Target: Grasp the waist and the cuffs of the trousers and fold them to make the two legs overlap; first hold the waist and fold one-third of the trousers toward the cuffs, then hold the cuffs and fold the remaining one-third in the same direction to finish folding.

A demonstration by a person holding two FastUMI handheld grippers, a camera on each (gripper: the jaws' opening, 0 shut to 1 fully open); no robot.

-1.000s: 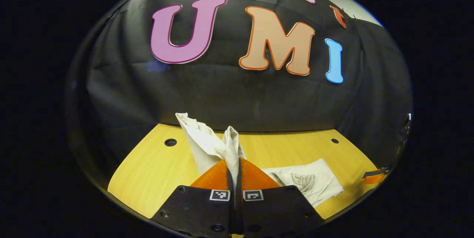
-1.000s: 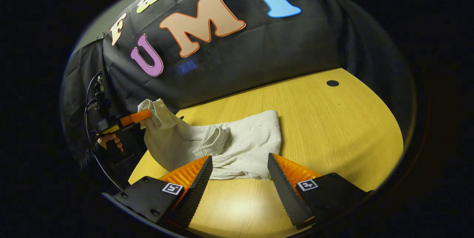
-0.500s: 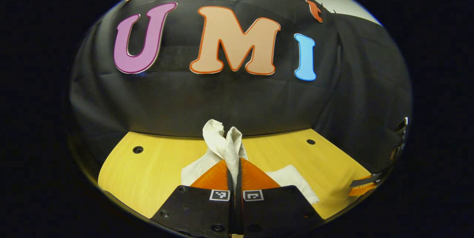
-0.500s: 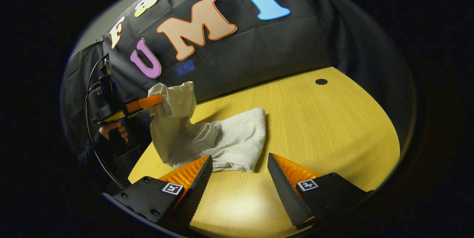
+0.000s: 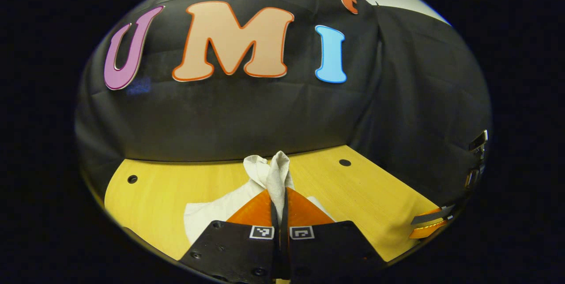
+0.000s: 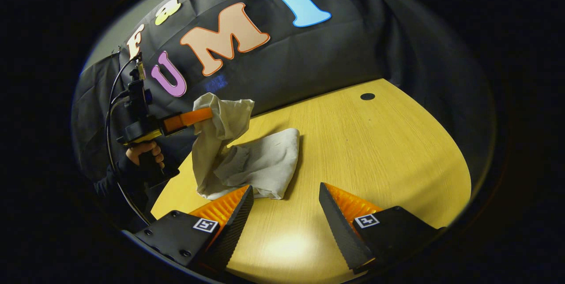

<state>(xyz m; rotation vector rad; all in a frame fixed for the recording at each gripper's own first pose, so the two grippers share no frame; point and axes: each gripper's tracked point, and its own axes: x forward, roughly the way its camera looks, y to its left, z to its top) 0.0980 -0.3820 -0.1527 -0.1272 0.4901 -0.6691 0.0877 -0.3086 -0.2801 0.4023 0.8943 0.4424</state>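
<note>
The cream trousers (image 6: 260,164) lie partly folded on the yellow wooden table (image 6: 375,151). My left gripper (image 5: 280,195) is shut on a bunched end of the trousers (image 5: 271,173), which sticks up past its tips. In the right gripper view that left gripper (image 6: 207,115) holds this end raised above the table, and the cloth hangs down from it onto the folded part. My right gripper (image 6: 286,200) is open, low over the table just in front of the trousers, with nothing between its fingers. Which end of the trousers is held I cannot tell.
A person's hand (image 6: 141,153) holds the left gripper's handle at the table's left edge, with cables above it. Round holes (image 6: 367,96) sit in the tabletop near the black cloth wall. The right gripper's tips (image 5: 428,226) peek in at the far right.
The left gripper has carried the held end of the trousers up and to the right, over the part lying on the table. The cloth pile has become shorter. The right gripper stayed open, nearly still.
</note>
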